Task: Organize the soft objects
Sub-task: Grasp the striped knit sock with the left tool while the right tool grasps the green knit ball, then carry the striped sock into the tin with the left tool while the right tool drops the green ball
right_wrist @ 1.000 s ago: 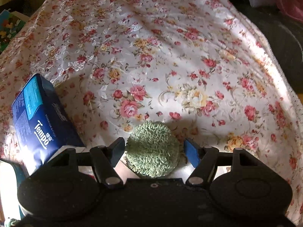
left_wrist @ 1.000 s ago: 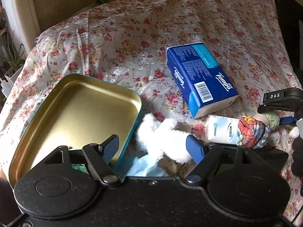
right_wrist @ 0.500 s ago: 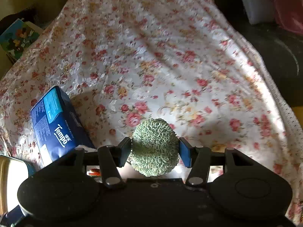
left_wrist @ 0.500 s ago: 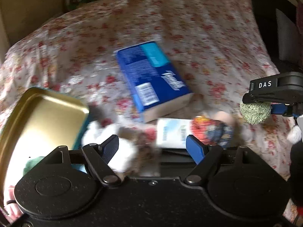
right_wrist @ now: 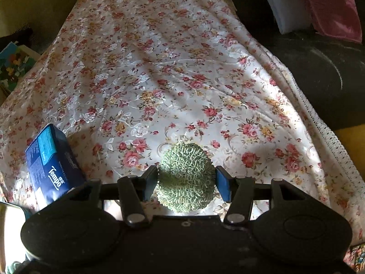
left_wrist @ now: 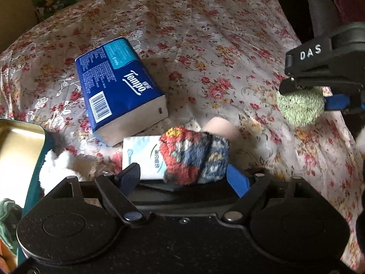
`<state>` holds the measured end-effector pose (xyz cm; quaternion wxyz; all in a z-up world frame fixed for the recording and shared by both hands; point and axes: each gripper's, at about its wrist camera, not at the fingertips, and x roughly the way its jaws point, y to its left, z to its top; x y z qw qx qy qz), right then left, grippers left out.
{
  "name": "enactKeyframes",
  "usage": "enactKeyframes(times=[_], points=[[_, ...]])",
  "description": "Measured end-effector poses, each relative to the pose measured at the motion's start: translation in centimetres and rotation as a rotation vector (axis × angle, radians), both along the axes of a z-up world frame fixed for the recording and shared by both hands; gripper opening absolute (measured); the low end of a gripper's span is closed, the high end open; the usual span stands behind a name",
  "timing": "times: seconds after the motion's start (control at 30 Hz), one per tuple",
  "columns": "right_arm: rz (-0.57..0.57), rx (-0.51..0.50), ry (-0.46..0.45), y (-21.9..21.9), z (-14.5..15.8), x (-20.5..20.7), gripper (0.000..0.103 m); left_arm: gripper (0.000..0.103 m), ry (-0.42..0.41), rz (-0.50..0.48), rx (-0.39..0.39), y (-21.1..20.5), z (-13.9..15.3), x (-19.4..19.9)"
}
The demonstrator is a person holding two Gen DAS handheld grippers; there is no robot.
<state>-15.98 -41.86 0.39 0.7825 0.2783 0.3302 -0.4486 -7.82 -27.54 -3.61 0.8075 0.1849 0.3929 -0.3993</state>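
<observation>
Fingers of the right gripper (right_wrist: pixel 186 183) pinch the green ball (right_wrist: pixel 186 178) from both sides, above the floral cloth (right_wrist: pixel 182 73). Left gripper (left_wrist: pixel 182 178) is spread wide, with the sock (left_wrist: pixel 194 155) and a white packet (left_wrist: pixel 141 157) between its fingers. Tissue pack (left_wrist: pixel 118 86) lies just behind them.

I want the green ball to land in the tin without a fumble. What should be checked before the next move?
1. Right hand-held gripper clamps the green knitted ball: ok.
2. Ball lifted off the floral cloth: ok.
3. Gold metal tin open: ok.
4. Room left in the tin: cannot tell, mostly out of frame.
5. Left hand-held gripper empty, open around the red-and-blue knitted sock: ok.
</observation>
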Motion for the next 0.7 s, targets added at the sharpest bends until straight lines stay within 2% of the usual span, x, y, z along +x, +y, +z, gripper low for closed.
enactKeyframes(times=[0.2, 0.3, 0.4, 0.47, 0.5, 0.53, 0.7], points=[[0.006, -0.004, -0.012, 0.0, -0.3, 0.2, 0.054, 0.082, -0.026, 0.018, -0.02, -1.3, 0.1, 0.0], [0.003, -0.009, -0.012, 0.1, -0.3, 0.2, 0.054, 0.083, -0.034, 0.023, -0.003, -1.8, -0.4, 0.2], [0.004, -0.014, -0.009, 0.2, -0.4, 0.2, 0.054, 0.083, -0.009, 0.025, 0.023, -2.0, -1.0, 0.5], [0.005, -0.015, -0.01, 0.2, -0.4, 0.2, 0.054, 0.076, 0.028, 0.025, 0.03, -2.0, -1.4, 0.8], [0.007, -0.016, -0.01, 0.2, -0.5, 0.2, 0.054, 0.062, 0.052, 0.023, 0.02, -1.9, -1.5, 1.1], [0.009, -0.018, -0.01, 0.3, -0.4, 0.3, 0.054, 0.057, 0.08, 0.016, 0.008, -1.8, -1.5, 1.3], [0.022, -0.032, -0.012, 0.5, -0.3, 0.4, 0.054, 0.056, 0.102, 0.056, -0.033, -0.8, -0.3, 1.8]])
